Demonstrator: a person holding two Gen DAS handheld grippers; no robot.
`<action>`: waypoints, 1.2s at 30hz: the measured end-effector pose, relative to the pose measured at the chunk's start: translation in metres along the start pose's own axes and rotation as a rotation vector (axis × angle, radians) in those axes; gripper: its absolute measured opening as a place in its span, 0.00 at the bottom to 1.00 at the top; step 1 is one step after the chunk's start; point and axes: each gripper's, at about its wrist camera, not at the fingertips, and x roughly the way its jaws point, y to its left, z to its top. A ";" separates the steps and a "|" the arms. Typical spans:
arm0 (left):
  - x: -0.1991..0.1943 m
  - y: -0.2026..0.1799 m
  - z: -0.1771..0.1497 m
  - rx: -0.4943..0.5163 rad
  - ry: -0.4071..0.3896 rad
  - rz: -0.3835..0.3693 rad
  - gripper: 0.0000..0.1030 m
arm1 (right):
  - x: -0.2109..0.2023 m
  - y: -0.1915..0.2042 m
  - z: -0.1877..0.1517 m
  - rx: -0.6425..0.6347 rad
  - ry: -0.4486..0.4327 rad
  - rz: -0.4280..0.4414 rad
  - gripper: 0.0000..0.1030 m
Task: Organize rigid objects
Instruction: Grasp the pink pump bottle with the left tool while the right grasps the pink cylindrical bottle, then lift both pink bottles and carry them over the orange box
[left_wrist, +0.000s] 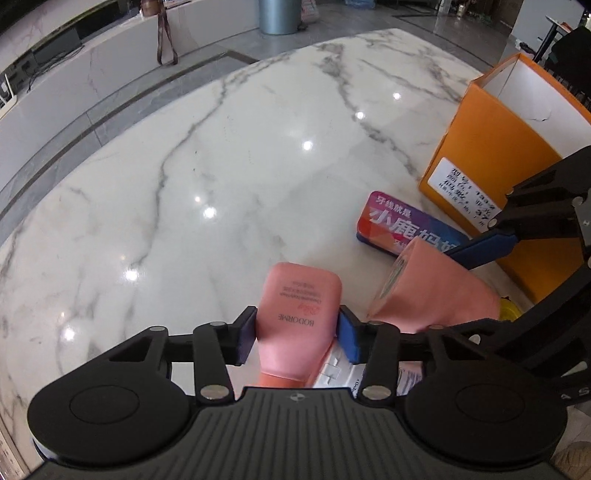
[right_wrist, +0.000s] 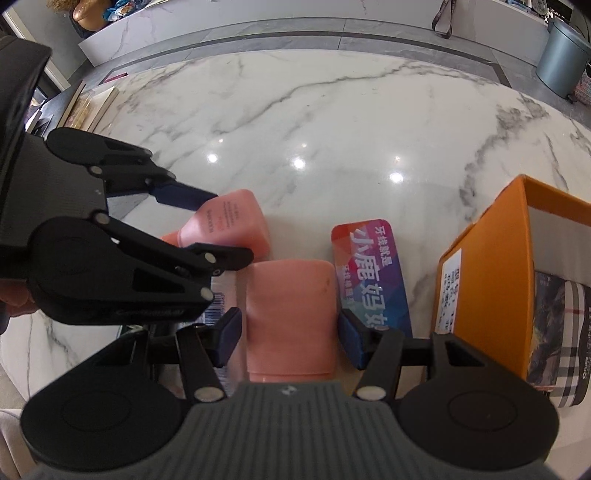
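Note:
My left gripper is shut on a pink BODORME tube, one blue pad on each side of it. In the right wrist view this tube lies low over the marble table, held from the left. My right gripper is shut on a larger salmon-pink bottle just right of the tube. One of its blue fingers shows against that bottle in the left wrist view. A flat colourful box with Chinese print lies on the table beside the bottle.
An open orange box stands at the right with a checked package inside; the orange box is behind the colourful box. A white barcoded item lies under the grippers. A yellow object peeks out behind the bottle. Books sit at the table's far left edge.

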 end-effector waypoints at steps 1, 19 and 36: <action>-0.001 0.000 0.000 -0.013 -0.002 -0.002 0.49 | 0.001 0.000 0.001 0.001 0.004 -0.002 0.57; -0.117 -0.005 -0.027 -0.504 -0.156 0.079 0.49 | -0.072 0.005 -0.016 0.020 -0.158 0.103 0.54; -0.161 -0.167 0.039 -0.432 -0.302 -0.045 0.49 | -0.209 -0.109 -0.103 0.127 -0.321 0.048 0.54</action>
